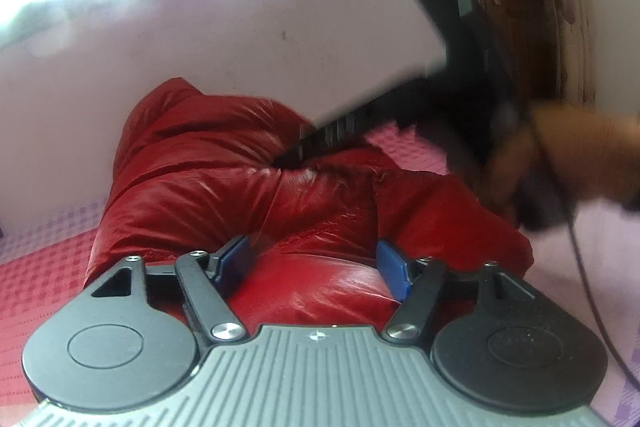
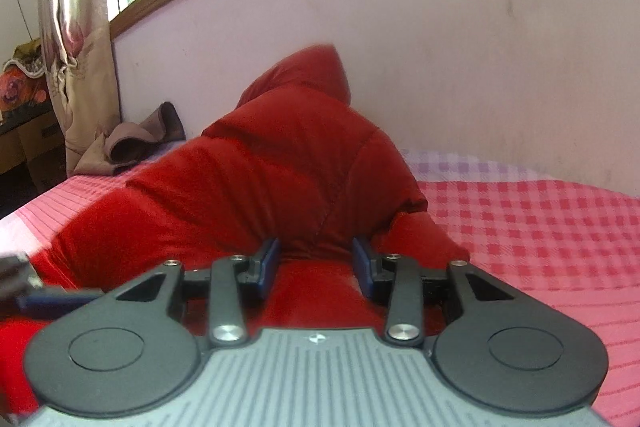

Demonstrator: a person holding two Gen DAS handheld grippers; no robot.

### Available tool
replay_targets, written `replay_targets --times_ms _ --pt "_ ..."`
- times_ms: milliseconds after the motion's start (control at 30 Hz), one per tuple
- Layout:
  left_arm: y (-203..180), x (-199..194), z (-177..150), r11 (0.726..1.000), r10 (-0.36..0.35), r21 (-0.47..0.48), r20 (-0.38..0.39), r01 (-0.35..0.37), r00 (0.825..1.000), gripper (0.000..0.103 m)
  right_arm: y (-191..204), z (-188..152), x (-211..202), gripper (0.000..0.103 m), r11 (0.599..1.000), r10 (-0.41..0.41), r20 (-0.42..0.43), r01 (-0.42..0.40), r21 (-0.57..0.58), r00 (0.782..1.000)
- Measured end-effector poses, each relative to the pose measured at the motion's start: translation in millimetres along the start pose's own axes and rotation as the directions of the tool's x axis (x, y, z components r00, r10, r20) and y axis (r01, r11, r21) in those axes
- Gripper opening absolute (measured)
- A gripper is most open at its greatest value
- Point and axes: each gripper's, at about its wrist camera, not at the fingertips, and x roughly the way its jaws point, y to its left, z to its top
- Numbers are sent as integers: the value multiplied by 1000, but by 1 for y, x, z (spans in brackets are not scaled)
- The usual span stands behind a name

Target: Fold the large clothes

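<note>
A puffy red jacket [image 1: 224,163] lies bunched on the bed and fills the middle of both views. My left gripper [image 1: 313,263] stands wide, its blue pads either side of a rounded bulge of the jacket without pinching it. My right gripper [image 2: 317,261] is shut on a fold of the jacket [image 2: 280,167], and creases run into its blue pads. In the left wrist view the right gripper [image 1: 288,157] shows blurred, reaching in from the right with its tips on the jacket's top. A person's hand [image 1: 580,163] holds it. The jacket's hood peak [image 2: 316,71] stands up against the wall.
The bed has a red and pink checked sheet [image 2: 520,227], bare to the right of the jacket. A pale wall [image 1: 200,47] runs close behind. A brown cloth [image 2: 136,143] lies at the far left by a curtain [image 2: 72,27]. A wooden door [image 1: 540,27] and a dark cable [image 1: 592,287] are on the right.
</note>
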Motion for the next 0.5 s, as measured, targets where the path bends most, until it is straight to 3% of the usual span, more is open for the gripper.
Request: replay_targets --times_ms 100,167,300,433,500 --pt "3 0 0 1000 -8 -23 4 8 1000 73 6 28 -18 41 999 -45 32 46 -26 998" --pt "2 1 0 1000 -6 -20 7 6 1000 74 14 53 -27 41 999 -33 72 33 1 997" --pt "1 1 -1 1000 -6 -24 10 6 1000 80 34 86 -2 42 999 -14 56 12 36 998" --pt "3 -1 -3 1000 -11 -22 32 11 999 82 41 76 55 42 997 -79 -58 78 -29 995" --pt "1 -3 -4 1000 -21 -5 45 21 999 82 28 57 69 42 998 -64 -76 65 11 995"
